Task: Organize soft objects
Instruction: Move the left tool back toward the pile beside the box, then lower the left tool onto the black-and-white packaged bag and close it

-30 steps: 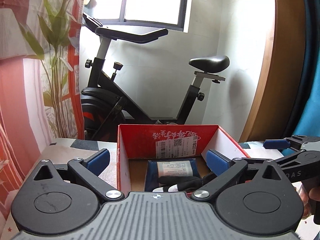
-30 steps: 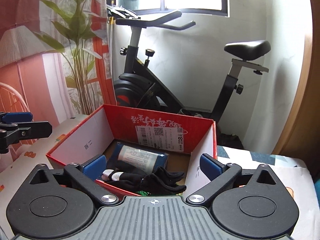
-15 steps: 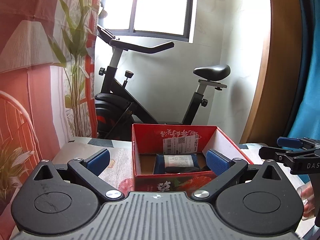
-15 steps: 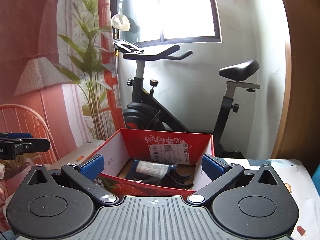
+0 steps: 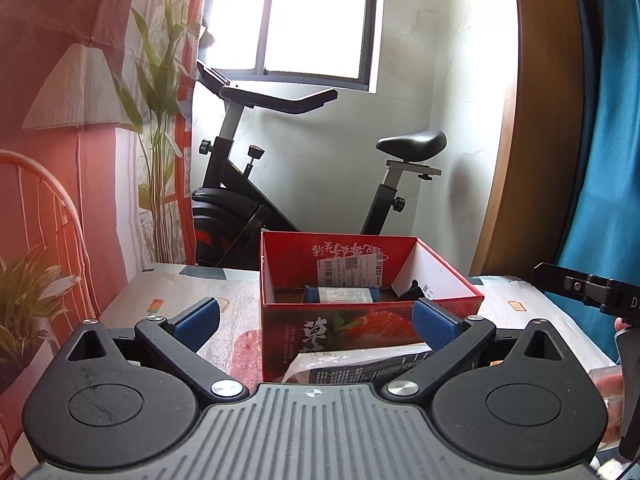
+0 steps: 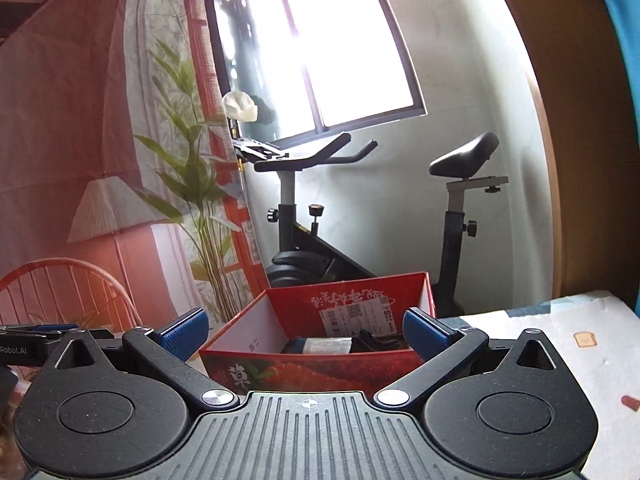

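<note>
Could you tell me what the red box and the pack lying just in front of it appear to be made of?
Red box: probably printed cardboard, with thin flat walls, plain white inner faces, a glossy strawberry print outside and a stuck-on paper label.
Pack in front of it: looks like thin plastic film, pale with dark printed text and a crinkled sheen; its contents cannot be made out.
</note>
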Tool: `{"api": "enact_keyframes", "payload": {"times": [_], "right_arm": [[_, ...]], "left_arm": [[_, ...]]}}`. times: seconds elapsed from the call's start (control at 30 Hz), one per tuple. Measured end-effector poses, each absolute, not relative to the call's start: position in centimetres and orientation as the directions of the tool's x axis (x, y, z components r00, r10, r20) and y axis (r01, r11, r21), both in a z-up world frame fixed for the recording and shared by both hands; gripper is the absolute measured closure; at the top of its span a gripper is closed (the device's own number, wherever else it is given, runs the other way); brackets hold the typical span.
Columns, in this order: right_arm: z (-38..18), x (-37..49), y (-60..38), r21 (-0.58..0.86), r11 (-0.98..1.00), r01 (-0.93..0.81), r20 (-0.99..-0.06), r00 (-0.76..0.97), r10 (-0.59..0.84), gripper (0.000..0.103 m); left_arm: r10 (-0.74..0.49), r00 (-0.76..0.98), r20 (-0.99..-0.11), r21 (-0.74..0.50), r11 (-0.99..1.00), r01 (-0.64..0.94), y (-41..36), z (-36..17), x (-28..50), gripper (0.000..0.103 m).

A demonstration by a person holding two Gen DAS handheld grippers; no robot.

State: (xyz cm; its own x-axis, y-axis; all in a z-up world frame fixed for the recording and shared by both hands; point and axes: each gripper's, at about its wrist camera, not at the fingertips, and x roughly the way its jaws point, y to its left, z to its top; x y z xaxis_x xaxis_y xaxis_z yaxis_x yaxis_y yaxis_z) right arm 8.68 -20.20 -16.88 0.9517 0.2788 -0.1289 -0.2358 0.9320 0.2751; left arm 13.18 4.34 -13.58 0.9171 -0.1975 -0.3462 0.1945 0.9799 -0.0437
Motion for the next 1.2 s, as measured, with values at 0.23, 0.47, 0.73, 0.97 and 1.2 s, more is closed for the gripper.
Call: {"api": "enact_keyframes", "payload": {"times": [0.23, 0.47, 0.73, 0.97, 1.2], "right_arm": [[-19.1, 7.5, -19.6, 0.312, 0.925, -0.216, -0.202, 0.937, 0.286, 0.000], [-21.9, 6.9, -18.3, 0.251, 0.956, -0.149, -0.292, 0.930, 0.222, 0.000], [-24.0, 7.2, -18.5, 0.246, 0.965, -0.088, -0.350, 0.921, 0.174, 0.000], [-25.0, 7.8, -18.7, 0.227, 0.970, -0.086, -0.359, 0.918, 0.166, 0.000], [-25.7, 9.3, -19.0, 0.221, 0.970, -0.104, -0.367, 0.912, 0.182, 0.000]], "left_arm": [[-0.188, 0.905, -0.381, -0.060, 0.982, 0.179, 4.1, -15.7, 11.7, 0.000], [-0.162, 0.893, -0.419, -0.045, 0.987, 0.157, 4.2, -17.7, 11.4, 0.000], [-0.157, 0.869, -0.469, -0.074, 0.988, 0.139, 4.6, -19.3, 12.0, 0.000], [-0.153, 0.856, -0.494, -0.096, 0.988, 0.121, 4.9, -20.1, 12.7, 0.000], [-0.157, 0.836, -0.526, -0.120, 0.987, 0.109, 4.8, -21.0, 14.1, 0.000]]}}
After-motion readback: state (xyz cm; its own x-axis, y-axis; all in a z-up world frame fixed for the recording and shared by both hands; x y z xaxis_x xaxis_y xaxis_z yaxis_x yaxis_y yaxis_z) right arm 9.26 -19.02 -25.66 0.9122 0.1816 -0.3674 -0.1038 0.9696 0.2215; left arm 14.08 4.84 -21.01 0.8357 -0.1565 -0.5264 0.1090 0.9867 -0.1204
